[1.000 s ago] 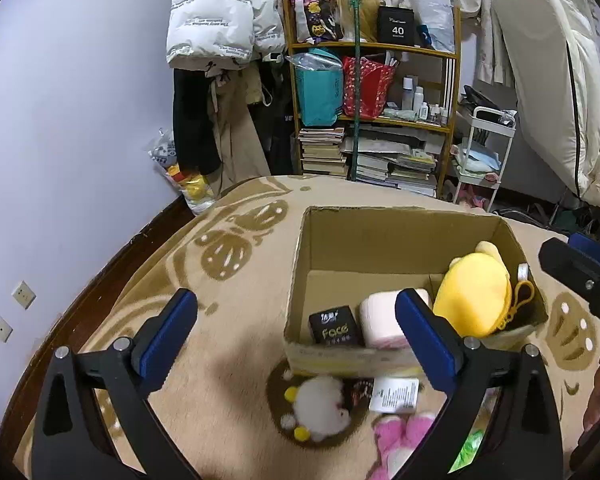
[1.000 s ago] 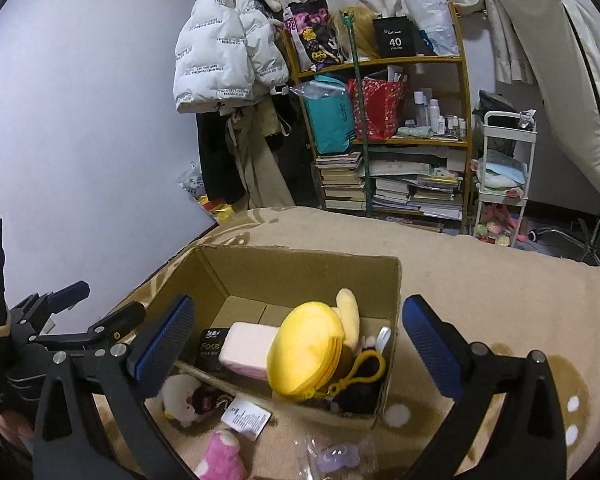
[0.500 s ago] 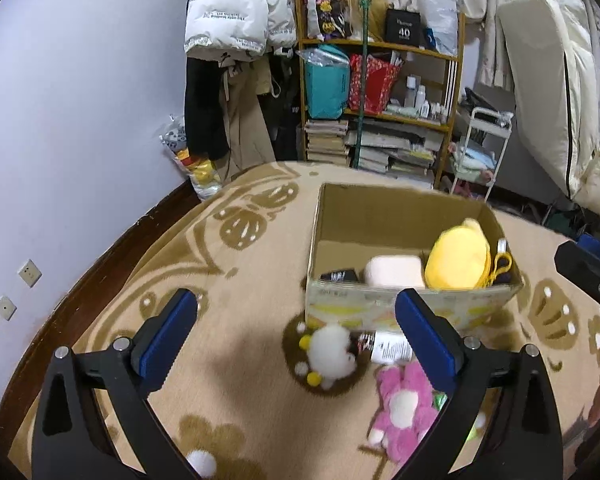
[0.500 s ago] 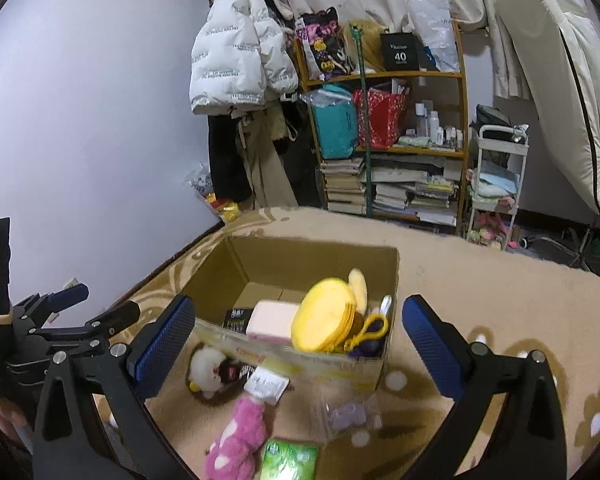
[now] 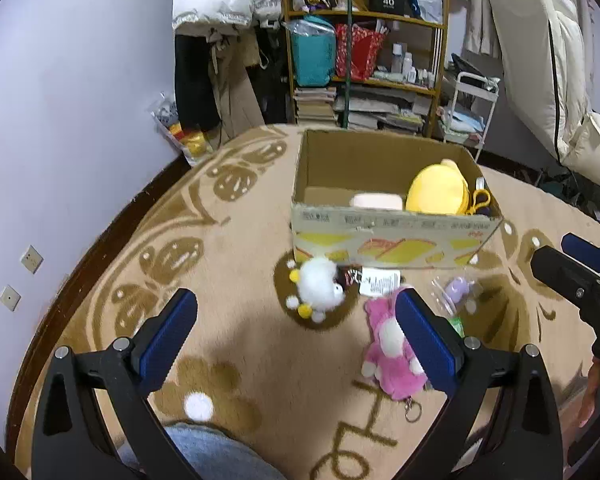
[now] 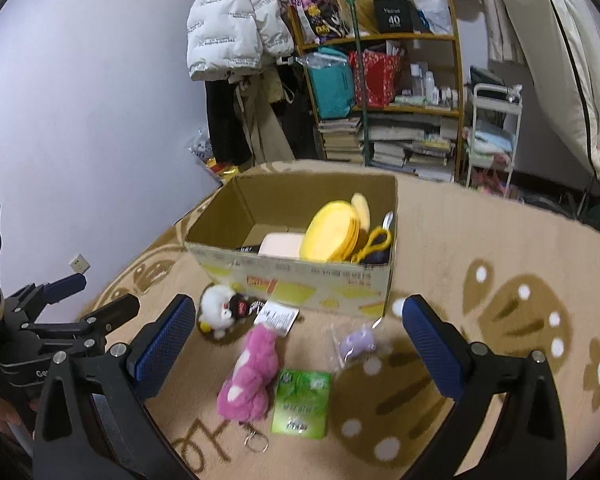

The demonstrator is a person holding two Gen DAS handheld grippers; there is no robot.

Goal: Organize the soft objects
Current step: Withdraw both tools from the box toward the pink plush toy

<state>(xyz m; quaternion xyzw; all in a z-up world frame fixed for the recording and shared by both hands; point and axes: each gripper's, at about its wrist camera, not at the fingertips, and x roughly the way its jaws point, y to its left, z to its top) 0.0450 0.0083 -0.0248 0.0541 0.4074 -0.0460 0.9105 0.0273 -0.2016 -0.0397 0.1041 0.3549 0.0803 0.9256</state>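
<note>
A cardboard box (image 5: 392,240) (image 6: 296,276) stands on the beige rug, holding a yellow plush (image 5: 436,192) (image 6: 334,232) and a pale pink soft block (image 5: 376,201) (image 6: 280,245). In front of it lie a white plush (image 5: 320,284) (image 6: 218,308), a pink plush (image 5: 392,350) (image 6: 252,372), a small purple toy in a clear bag (image 5: 456,290) (image 6: 356,342) and a green packet (image 6: 302,404). My left gripper (image 5: 296,344) is open and empty, above the rug before the white plush. My right gripper (image 6: 296,348) is open and empty, over the pink plush and packet.
A shelf (image 5: 364,48) with books and bags stands behind the box, with coats (image 5: 216,12) hanging to its left. A white trolley (image 5: 472,100) and an upright mattress (image 5: 540,60) are at the right. The purple wall (image 5: 60,120) runs along the left.
Both grippers have pulled back and up from the box. The toys on the rug in front of it have come fully into view. Both stay open.
</note>
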